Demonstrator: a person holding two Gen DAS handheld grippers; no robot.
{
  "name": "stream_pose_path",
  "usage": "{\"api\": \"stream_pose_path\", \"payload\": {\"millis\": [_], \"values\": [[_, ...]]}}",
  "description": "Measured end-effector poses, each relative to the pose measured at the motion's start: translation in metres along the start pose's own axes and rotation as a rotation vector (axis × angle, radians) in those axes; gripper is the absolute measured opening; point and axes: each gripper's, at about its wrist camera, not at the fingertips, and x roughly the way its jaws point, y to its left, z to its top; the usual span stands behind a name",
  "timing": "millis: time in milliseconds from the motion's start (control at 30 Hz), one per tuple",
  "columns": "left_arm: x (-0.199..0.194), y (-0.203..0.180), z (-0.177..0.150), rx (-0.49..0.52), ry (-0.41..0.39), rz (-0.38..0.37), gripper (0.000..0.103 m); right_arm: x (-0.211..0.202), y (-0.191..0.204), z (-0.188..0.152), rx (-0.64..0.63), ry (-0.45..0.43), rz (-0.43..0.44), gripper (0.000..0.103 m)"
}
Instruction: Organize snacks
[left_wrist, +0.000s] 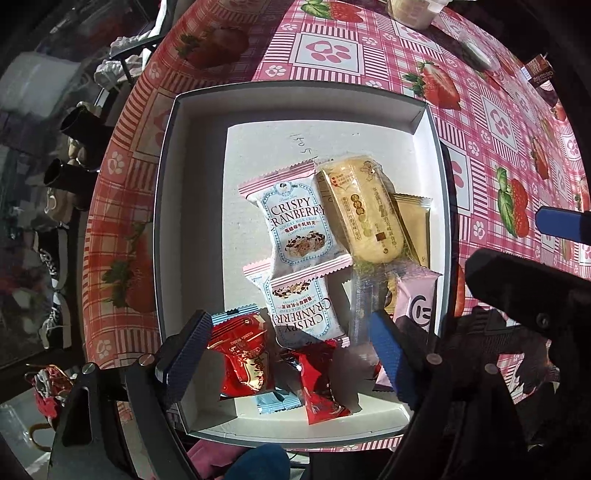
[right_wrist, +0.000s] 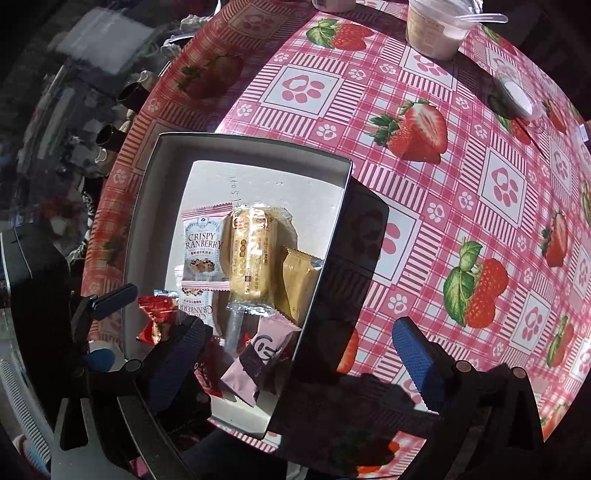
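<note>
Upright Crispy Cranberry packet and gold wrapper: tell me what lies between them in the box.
The long yellow cake bar in clear wrap lies between the upright Crispy Cranberry packet and the gold wrapper; both wrist views show it.

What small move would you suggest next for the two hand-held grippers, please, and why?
Probably lift both clear of the box: the left hand-held gripper and right hand-held gripper stand open and empty, and the snacks already lie inside.

Right tool (right_wrist: 306, 354), jaws wide and empty, above the right wall of a white box (right_wrist: 325, 280) of wrapped snacks (right_wrist: 251, 258) on the strawberry-patterned table (right_wrist: 461, 192).
</note>
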Motion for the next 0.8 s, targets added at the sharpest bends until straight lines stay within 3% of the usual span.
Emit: {"api": "stream_pose_path", "payload": {"millis": [233, 333, 433, 600, 800], "values": [[-0.036, -0.003, -0.013, -0.014, -0.133, -0.051, 0.089, -0.006, -0.008, -0.006, 0.033, -0.018, -0.018, 0.102], [-0.071, 0.005, -0.008, -0.053, -0.203, -0.041, 0.091, -0.014, -0.011, -0.01, 0.034, -0.05, -0.025, 0.102], [-0.086, 0.009, -0.01, -0.072, -0.221, -0.022, 0.091, -0.023, -0.011, -0.014, 0.026, -0.085, -0.028, 0.102], [-0.1, 0.011, -0.018, -0.07, -0.262, -0.054, 0.092, -0.03, -0.003, -0.016, -0.005, -0.104, -0.038, 0.102], [-0.104, 0.0, -0.025, -0.006, -0.272, -0.064, 0.092, -0.036, 0.006, -0.02, -0.028, -0.119, -0.033, 0.102]]}}
